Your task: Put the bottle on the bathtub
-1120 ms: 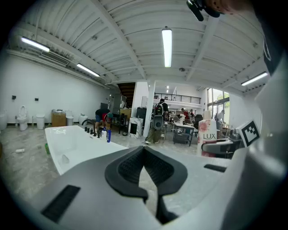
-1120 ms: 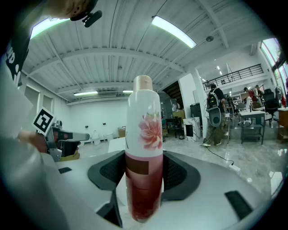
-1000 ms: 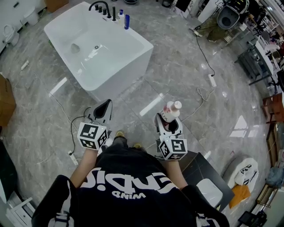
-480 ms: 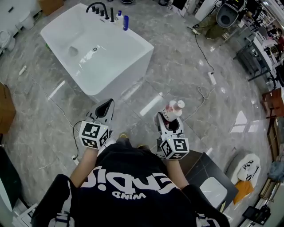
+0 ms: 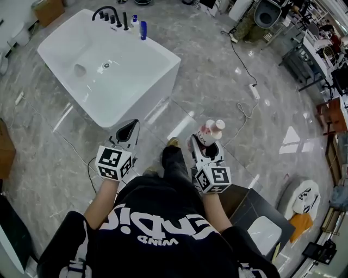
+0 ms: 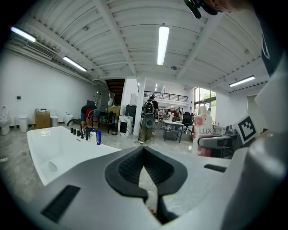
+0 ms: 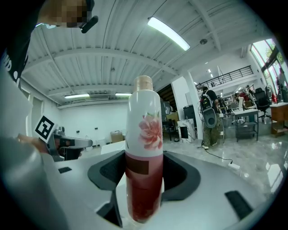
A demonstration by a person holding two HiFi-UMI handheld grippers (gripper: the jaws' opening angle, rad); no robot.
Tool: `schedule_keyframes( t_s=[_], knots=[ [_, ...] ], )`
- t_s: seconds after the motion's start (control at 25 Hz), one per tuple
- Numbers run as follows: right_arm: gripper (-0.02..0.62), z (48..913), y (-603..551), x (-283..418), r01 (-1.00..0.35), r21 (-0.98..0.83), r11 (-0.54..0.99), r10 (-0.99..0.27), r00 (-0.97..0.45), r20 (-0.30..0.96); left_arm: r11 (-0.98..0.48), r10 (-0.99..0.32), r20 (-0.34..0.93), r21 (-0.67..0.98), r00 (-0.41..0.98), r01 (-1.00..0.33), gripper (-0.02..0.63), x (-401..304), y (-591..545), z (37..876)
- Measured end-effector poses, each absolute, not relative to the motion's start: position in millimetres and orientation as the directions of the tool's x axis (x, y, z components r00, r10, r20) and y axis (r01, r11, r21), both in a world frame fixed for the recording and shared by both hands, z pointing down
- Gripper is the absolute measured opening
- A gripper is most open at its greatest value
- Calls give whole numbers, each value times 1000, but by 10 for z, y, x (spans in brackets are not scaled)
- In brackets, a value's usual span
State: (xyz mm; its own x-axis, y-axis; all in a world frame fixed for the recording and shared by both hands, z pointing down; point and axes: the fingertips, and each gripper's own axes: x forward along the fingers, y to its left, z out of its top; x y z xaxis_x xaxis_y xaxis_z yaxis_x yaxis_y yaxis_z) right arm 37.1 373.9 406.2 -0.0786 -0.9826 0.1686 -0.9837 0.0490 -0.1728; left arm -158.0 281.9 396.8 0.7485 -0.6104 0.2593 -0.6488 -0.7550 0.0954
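My right gripper [image 5: 205, 142] is shut on a pink-and-white bottle [image 5: 210, 132] with a flower print [image 7: 144, 166]; it stands upright between the jaws [image 7: 144, 179]. The white bathtub [image 5: 157, 70] lies ahead and to the left on the grey marble floor, more than a step away. My left gripper [image 5: 126, 134] is held level with the right one, its black jaws closed together with nothing in them [image 6: 145, 167]. In the left gripper view the bathtub [image 6: 67, 155] sits at left and the held bottle [image 6: 203, 134] at right.
A black faucet [image 5: 106, 13] and small bottles, one blue [image 5: 143, 30], stand on the tub's far rim. A white cable and power strip [image 5: 254, 90] cross the floor at right. A dark box [image 5: 255, 212] sits near my right side. My foot [image 5: 173, 143] is stepping forward.
I have walked forward and turned: the bathtub has shifted left in the head view, and a foot now shows between the grippers. Both grippers keep their pose; the bottle stays held.
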Motion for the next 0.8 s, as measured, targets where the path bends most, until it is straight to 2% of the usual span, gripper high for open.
schedule_keyframes(
  t_s=[0.56,0.8],
  knots=[
    [249,4100,2311,1015,-976,-199,93,-978,-127,165,-742,-624,279,83,730,-665,8,-938,1509,3978],
    [249,3994,1636,1360,-969,-180,167,-966,-198,168,-707,-664,258,89,702,-702,8,-565,880,3839]
  ],
)
